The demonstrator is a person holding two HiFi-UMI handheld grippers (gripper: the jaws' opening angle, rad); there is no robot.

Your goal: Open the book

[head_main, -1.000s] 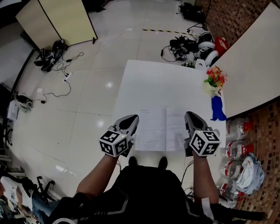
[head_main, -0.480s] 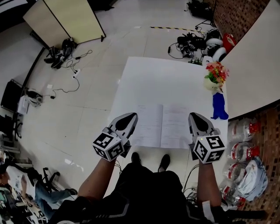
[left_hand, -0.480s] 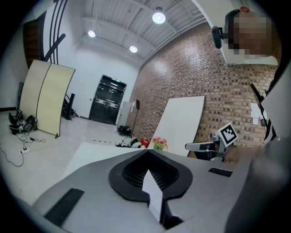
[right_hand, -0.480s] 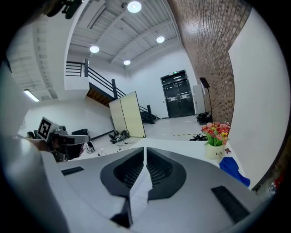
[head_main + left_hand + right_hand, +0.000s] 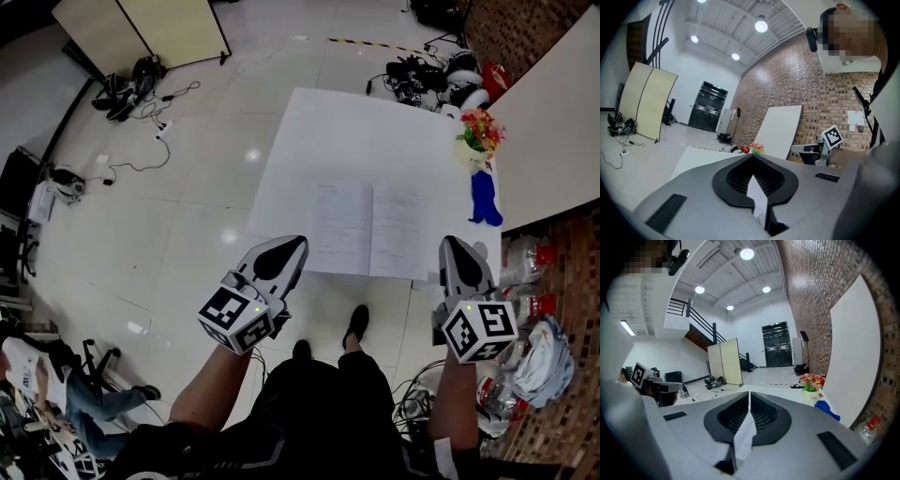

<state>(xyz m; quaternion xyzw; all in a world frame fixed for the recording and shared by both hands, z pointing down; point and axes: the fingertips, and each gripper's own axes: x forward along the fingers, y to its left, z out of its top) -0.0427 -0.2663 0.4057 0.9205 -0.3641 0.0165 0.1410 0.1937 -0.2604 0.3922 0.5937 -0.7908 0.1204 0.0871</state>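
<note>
At worktop (image 5: 375, 131) near edge, head view: book (image 5: 370, 230) lies open, spine running away, ahead between left claw (image 5: 292, 246) and right claw (image 5: 457, 246), left seemingly nearer | left gripper view: claw clenched | right gripper view: claw clenched.

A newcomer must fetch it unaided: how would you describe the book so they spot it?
Look for the white table on the shiny tiled floor. Near its front edge lies the book, opened flat with two pale printed pages. Its neighbours, the flowers and the blue object, are at the right edge.
</note>
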